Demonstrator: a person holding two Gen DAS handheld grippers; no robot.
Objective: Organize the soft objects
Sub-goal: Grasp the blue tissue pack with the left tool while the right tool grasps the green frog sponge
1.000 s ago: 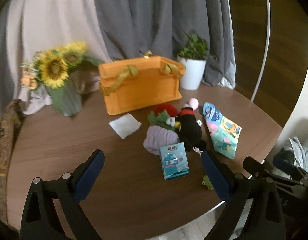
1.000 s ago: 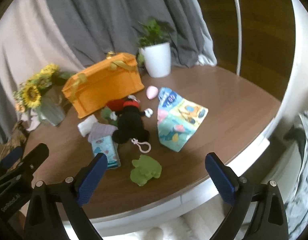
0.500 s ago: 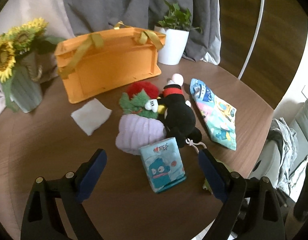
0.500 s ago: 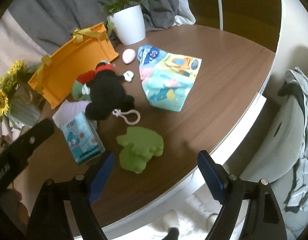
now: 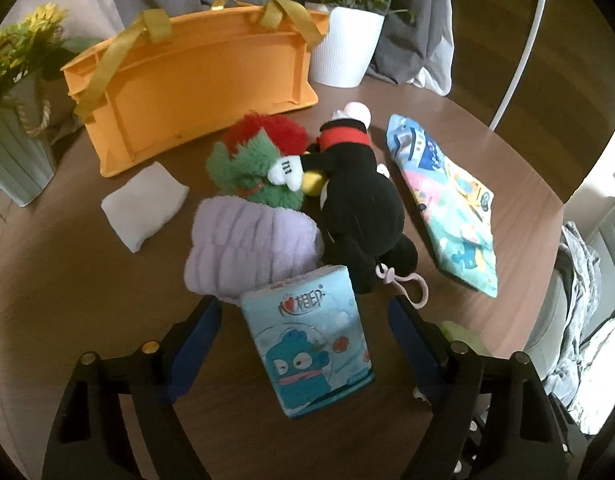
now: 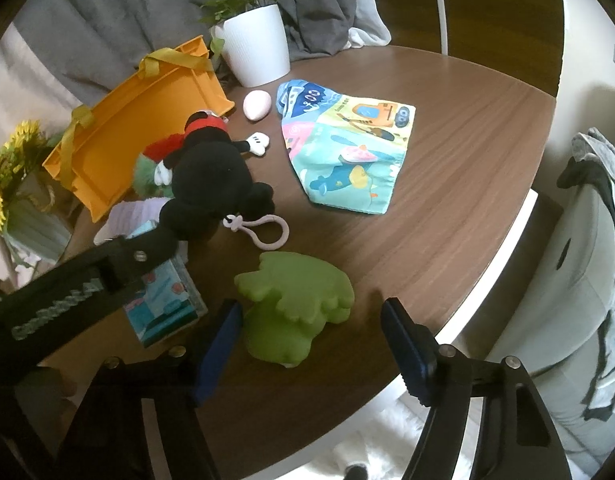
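Left wrist view: the left gripper hangs low over a round brown table, jaws apart on either side of a blue tissue pack without pressing on it, likely lined up to pick it. The jaws have just been closing and hold nothing yet. Behind the pack lie a lilac towel, a black mouse doll and a red-and-green plush, bunched together. A white cloth lies to the left, a printed cloth book to the right. An orange basket stands behind, probably where the soft things go. Compared with a second ago the pile looks much nearer and the pack now sits between the fingers.

Right wrist view: the right gripper straddles a green foam toy near the table edge, jaws clear of it and gripping nothing; they too have just been closing. A pink egg lies by a white plant pot. The left gripper's black arm crosses the lower left. Earlier the toy lay ahead of the fingers; now it is between them.
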